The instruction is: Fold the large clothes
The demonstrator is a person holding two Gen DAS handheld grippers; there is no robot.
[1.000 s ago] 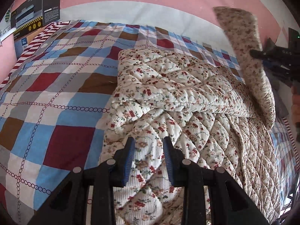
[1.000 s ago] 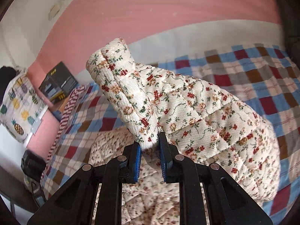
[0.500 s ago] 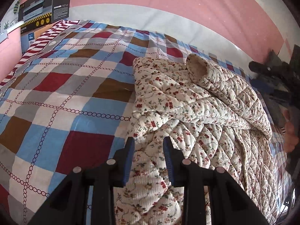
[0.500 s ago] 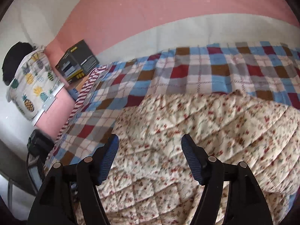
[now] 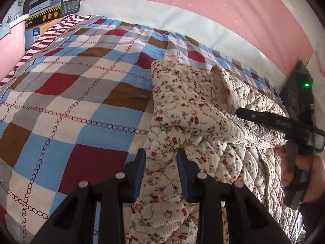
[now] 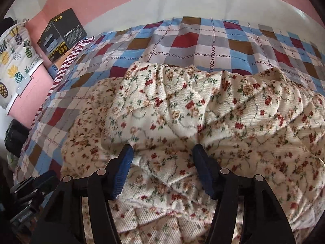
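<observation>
A cream quilted garment with small red flowers lies on a checked bedsheet, both sleeves folded over its body. My left gripper is open low over the garment's near edge, cloth showing between its fingers. My right gripper is open, its fingers spread wide just above a folded sleeve. The right gripper also shows at the right of the left wrist view, its tip at the garment.
A dark box stands at the bed's far left corner beside a striped edge of cloth. A pineapple-print bag hangs at the left. A pink and white wall runs behind the bed.
My right gripper let go of the sleeve it held up; the sleeve now lies folded on the body. The right gripper opened and came down close over it. The left gripper edged forward.
</observation>
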